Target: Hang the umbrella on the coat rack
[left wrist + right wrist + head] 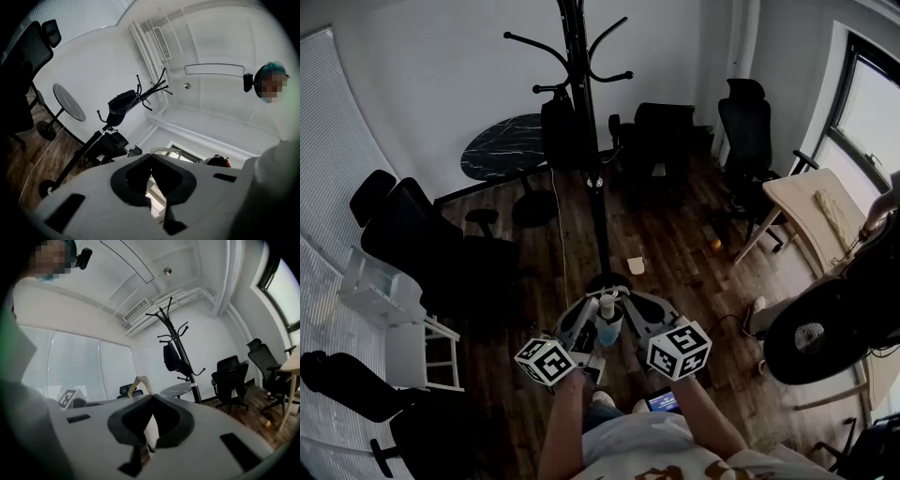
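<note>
Close to the person, left gripper and right gripper both clamp the folded umbrella, coat rack standing farther off.

Dark wood floor, white wall, black office chairs, round table, window

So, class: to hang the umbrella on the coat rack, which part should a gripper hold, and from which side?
Probably the umbrella just under its pale loop, approached from the side. The loop sticks out past its end, so a sideways grip leaves it free to slip over a hook on the coat rack.
</note>
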